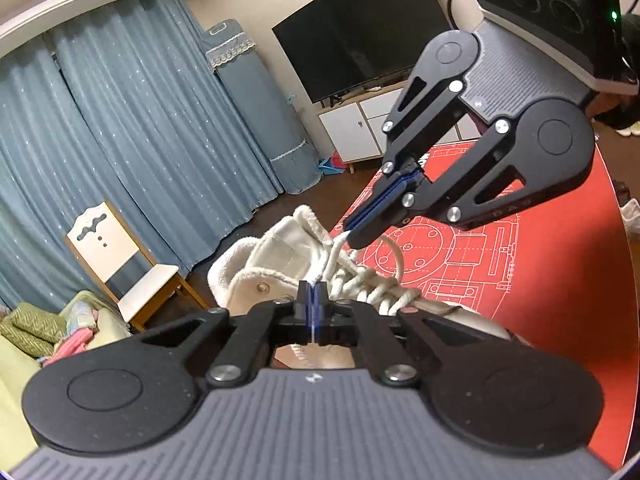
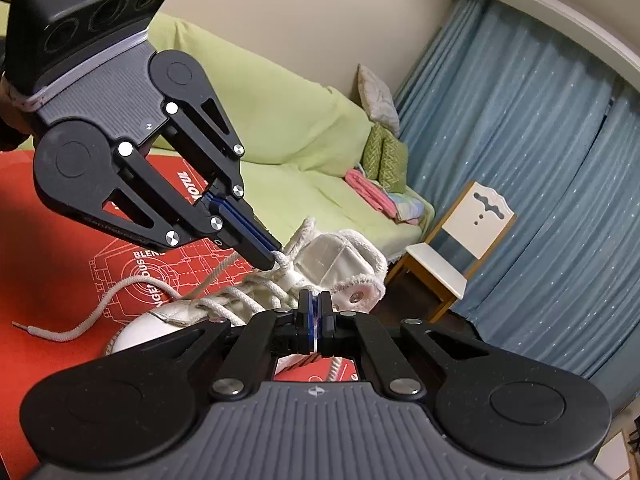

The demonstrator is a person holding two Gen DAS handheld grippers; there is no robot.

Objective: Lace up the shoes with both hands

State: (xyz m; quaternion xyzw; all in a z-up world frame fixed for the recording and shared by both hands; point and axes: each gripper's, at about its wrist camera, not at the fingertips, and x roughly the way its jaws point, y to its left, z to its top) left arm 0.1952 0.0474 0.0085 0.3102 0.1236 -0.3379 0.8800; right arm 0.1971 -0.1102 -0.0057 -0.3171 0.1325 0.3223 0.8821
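White lace (image 2: 224, 300) already crisscrosses most of the shoe (image 1: 280, 264) on the red worktop (image 1: 560, 280), each hand-held gripper (image 1: 314, 300) (image 2: 316, 312) pinching a strand near the top, tying left.

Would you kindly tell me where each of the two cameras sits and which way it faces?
Left wrist view: rides the left hand-held gripper, facing the white shoe, curtains and television; the right hand-held gripper shows, shut on a lace.
Right wrist view: rides the right hand-held gripper, facing the shoe, sofa and curtains; the left hand-held gripper shows.
Shared: shoe, red mat, chair.
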